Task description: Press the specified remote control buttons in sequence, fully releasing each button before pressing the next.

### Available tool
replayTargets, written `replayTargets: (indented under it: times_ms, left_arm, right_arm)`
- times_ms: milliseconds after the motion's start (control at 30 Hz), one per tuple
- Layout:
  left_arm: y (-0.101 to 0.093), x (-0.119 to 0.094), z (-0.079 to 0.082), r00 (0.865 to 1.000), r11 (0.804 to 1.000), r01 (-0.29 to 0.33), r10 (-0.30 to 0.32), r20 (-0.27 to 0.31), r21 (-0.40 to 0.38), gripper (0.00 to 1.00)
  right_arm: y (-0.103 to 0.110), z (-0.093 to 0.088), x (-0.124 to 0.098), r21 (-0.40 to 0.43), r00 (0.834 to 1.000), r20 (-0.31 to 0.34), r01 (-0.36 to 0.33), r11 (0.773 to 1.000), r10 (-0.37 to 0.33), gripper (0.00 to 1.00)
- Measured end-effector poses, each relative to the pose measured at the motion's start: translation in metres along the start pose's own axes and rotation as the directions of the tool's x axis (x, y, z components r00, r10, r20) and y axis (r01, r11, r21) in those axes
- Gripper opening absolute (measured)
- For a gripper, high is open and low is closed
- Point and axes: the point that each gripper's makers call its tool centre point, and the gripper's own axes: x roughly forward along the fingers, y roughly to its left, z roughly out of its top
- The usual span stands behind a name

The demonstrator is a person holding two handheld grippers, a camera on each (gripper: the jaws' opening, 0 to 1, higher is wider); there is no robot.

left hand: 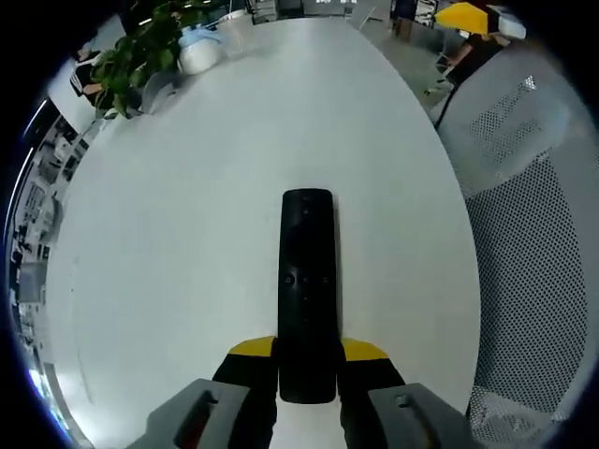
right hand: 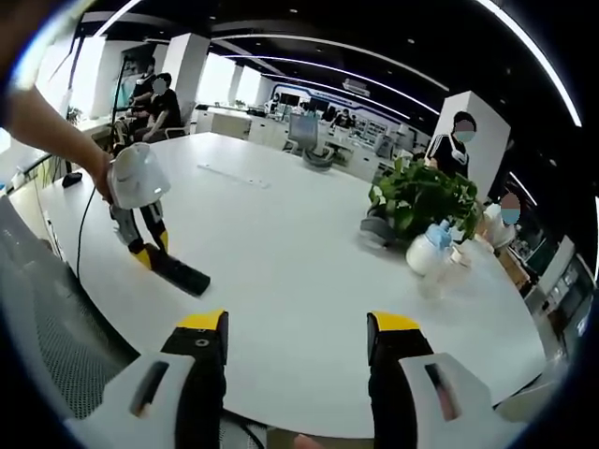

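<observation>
The jaws of the left gripper [left hand: 308, 354] are pinched on the near end of the black remote control [left hand: 307, 290], which is seen in the left gripper view pointing away along the jaws, its small buttons facing up. The remote is held over the white bench [left hand: 187, 234]; whether its far end rests on the surface cannot be told. To the left at the far end of the bench a leafy potted plant [left hand: 140, 51] and a pale rounded bottle [left hand: 198, 51] are placed close together. To the right a white perforated chair back [left hand: 533, 215] is seen beside the bench edge, and beyond it a yellow object [left hand: 463, 14] and a dark-clad person [left hand: 468, 61].

In the right gripper view the jaws of the right gripper [right hand: 299, 339] are spread wide, with nothing between their yellow tips, above the near edge of the bench [right hand: 281, 243]. At the left the left gripper [right hand: 148, 245] is held by a hand [right hand: 101, 178], the remote [right hand: 180, 271] projecting from it low over the bench. A dark cable [right hand: 80, 253] is draped down the bench edge below it. The plant [right hand: 421, 196] and the bottle [right hand: 429, 251] are set at the right. The room is a large open office with white pillars [right hand: 182, 61], bright windows [right hand: 220, 79], dark ceiling with curved light strips [right hand: 309, 65], desks, and several people standing and seated at the back.
</observation>
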Motion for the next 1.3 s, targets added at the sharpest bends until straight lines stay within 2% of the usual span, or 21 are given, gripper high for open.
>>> replayTargets:
  times_ms: [1300]
  left_arm:
    - [-0.013, -0.001, 0.000, 1.000, 1.000, 0.004, -0.004, -0.003, 0.009, 0.23]
  right_arm:
    - [0.003, -0.001, 0.001, -0.013, 1.000, -0.007, -0.011, 1.000, 0.011, 0.60]
